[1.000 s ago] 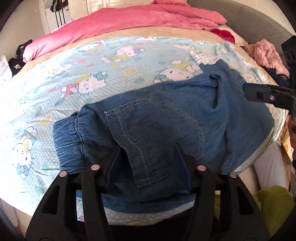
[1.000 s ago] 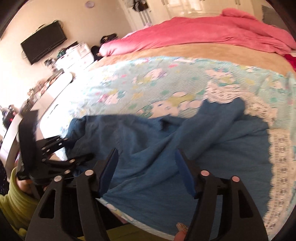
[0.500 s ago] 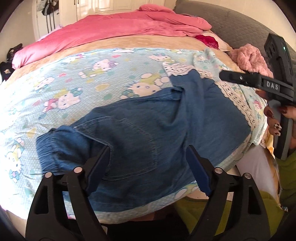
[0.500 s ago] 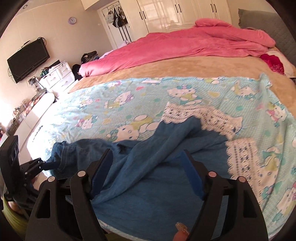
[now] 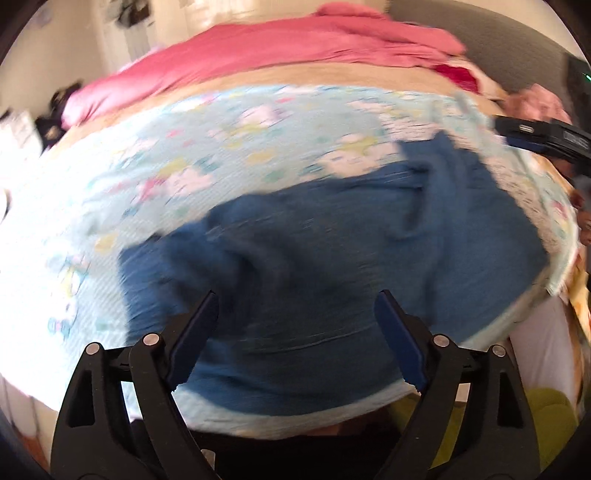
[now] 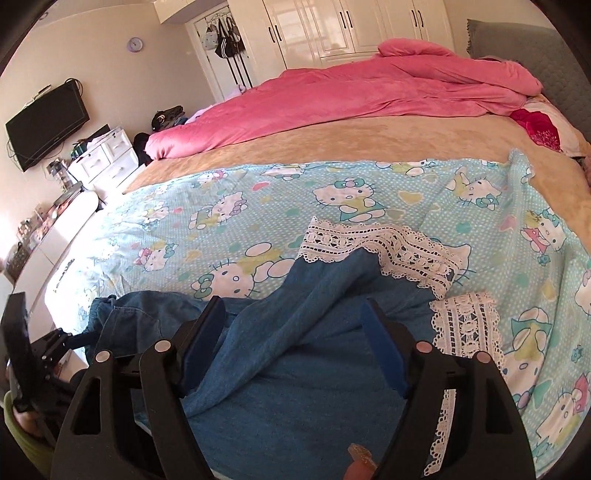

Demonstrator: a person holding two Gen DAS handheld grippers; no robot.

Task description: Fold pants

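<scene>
Rumpled pants (image 6: 295, 354) on cartoon sheet (image 6: 258, 195), pink duvet (image 6: 351, 96) behind

You were working in a home bedroom. A wide bed (image 6: 369, 147) filled the view, with a pink duvet (image 6: 332, 96) bunched along its far side and a cartoon-cat sheet (image 6: 258, 195) (pale blue, lace-edged) spread across the near half. Behind it stood white wardrobe doors (image 6: 351, 29), bags on hooks (image 6: 225, 33), a wall-mounted television (image 6: 44, 125) and a white chest of drawers (image 6: 107, 155).
</scene>
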